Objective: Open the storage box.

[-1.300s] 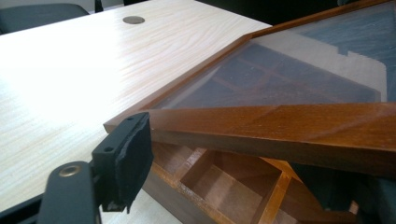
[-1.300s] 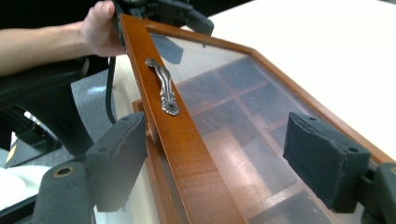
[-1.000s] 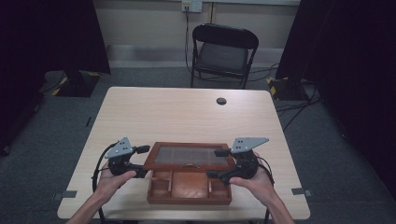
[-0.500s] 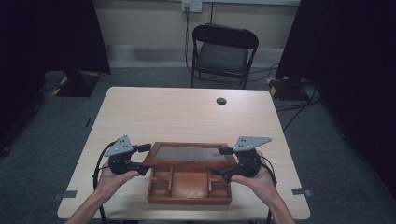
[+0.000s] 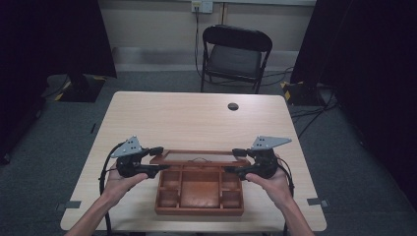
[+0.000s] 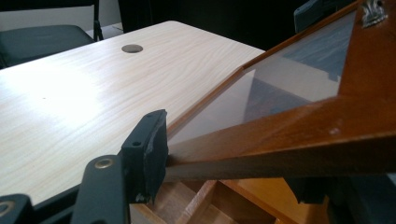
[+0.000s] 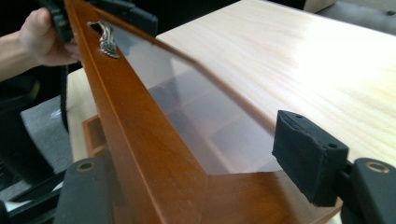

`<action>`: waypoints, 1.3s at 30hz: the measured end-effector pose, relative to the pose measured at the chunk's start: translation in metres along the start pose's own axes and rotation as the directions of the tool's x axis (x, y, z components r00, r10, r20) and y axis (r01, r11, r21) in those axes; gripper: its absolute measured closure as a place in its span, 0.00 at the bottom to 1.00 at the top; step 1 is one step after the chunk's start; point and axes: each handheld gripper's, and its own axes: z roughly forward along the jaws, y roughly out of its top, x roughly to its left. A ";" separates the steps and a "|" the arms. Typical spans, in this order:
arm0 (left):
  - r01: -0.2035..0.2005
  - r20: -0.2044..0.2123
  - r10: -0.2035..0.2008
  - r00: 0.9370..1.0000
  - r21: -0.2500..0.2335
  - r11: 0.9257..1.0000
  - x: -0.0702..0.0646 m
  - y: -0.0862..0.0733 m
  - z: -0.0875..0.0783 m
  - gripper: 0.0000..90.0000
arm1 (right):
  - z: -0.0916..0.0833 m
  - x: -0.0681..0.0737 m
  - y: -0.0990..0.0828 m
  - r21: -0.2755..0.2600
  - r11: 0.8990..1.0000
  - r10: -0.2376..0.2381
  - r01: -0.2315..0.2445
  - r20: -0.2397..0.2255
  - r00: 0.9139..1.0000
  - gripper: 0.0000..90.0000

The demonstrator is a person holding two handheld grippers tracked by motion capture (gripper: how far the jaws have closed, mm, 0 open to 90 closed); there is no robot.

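The left hand-held gripper [image 5: 156, 160] reaches in from the left end of the wooden box [image 5: 199, 196], and its jaws have just been closing with the left end of the glass-paned lid [image 5: 199, 157] between them. In the left gripper view one black pad [image 6: 152, 144] lies against the lid's wooden frame [image 6: 289, 140]; the other jaw sits under the frame, so the grip on the lid looks made, though the lower contact is partly hidden. The lid is raised, tilted up off the box, whose compartments show below and in front of it.

The right hand-held gripper [image 5: 237, 160] comes in from the opposite end, jaws also just closing around the lid's right end. In the right gripper view the frame [image 7: 140, 154] runs between its jaws; the right pad [image 7: 306, 156] stands just off the frame's edge, and I cannot tell whether it presses.

A small metal handle [image 7: 107, 39] sits on the lid's front rail, between the two grippers. Beyond them, the desk [image 5: 196, 118] stretches away to a dark round grommet [image 5: 233, 106], and a folding chair [image 5: 236, 54] stands past the far edge.
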 end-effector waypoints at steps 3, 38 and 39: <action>0.008 0.000 -0.008 1.000 -0.009 1.000 0.001 0.002 0.003 0.44 | -0.001 -0.003 0.004 -0.015 1.000 0.013 -0.012 0.007 1.000 0.36; 0.066 -0.033 -0.066 0.997 -0.002 0.998 0.029 0.018 0.021 0.54 | 0.018 -0.041 0.018 -0.064 0.995 0.080 -0.079 0.013 0.997 0.49; 0.076 -0.031 -0.076 0.997 -0.002 0.997 0.030 0.018 0.022 0.54 | 0.019 -0.043 0.017 -0.060 0.995 0.082 -0.081 0.016 0.996 0.49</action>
